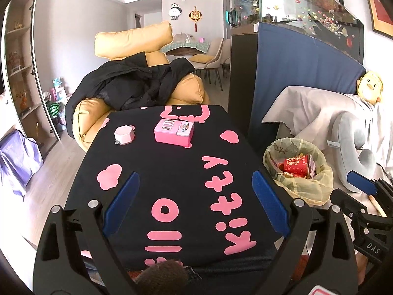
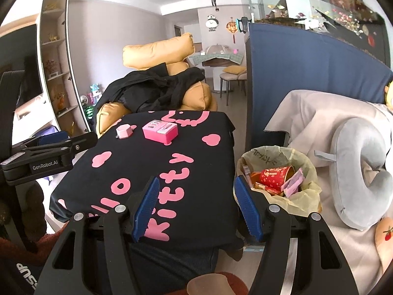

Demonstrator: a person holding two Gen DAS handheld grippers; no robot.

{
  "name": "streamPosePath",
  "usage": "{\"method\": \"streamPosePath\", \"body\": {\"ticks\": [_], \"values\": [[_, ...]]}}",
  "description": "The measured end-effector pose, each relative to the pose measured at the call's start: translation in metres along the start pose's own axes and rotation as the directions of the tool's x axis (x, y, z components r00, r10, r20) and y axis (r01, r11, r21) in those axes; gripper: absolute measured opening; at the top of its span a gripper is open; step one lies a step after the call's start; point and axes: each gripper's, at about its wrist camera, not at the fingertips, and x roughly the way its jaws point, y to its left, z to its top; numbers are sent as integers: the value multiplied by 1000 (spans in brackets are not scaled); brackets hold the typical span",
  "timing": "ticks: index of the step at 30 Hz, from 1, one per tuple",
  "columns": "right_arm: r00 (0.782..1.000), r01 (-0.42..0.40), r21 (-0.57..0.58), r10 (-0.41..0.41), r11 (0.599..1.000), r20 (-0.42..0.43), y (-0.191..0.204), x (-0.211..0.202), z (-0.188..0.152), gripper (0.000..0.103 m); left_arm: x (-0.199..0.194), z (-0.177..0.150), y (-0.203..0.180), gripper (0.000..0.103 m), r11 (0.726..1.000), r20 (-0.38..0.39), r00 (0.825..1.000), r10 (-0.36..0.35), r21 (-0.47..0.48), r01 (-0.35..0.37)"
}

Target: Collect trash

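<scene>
A: From the left wrist, what showed?
B: The left gripper [image 1: 195, 201] hung empty, fingers spread wide, over the black table [image 1: 172, 172]. A pink box [image 1: 174, 132] and small pink case [image 1: 124, 135] sat far across, probably no rubbish.
A: And the right wrist?
B: The right gripper [image 2: 196, 206] gaped too, holding nothing, beside the lined bin [image 2: 278, 179], where the red cup [image 2: 276, 175] and wrappers lay, likely dropped there.

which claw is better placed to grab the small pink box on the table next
Left, probably. The left claw hangs open over the table, lined up toward the small pink box. The right claw, also open, sits at the table's right edge beside the trash bin.
</scene>
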Motion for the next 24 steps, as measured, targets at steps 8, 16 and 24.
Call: {"method": "streamPosePath", "body": {"ticks": [8, 16, 24], "values": [[1000, 4, 15, -4, 1000, -3, 0, 1, -3, 60, 3, -4, -2, 89, 1000, -2, 1000, -9, 4, 9], [1000, 7, 27, -7, 1000, -3, -2, 0, -3, 60, 4, -4, -3, 89, 1000, -7, 1000, -19, 8, 19], [1000, 7, 29, -7, 1000, -5, -3, 0, -3, 60, 4, -4, -2, 89, 1000, -11, 1000, -26, 11, 26]]}}
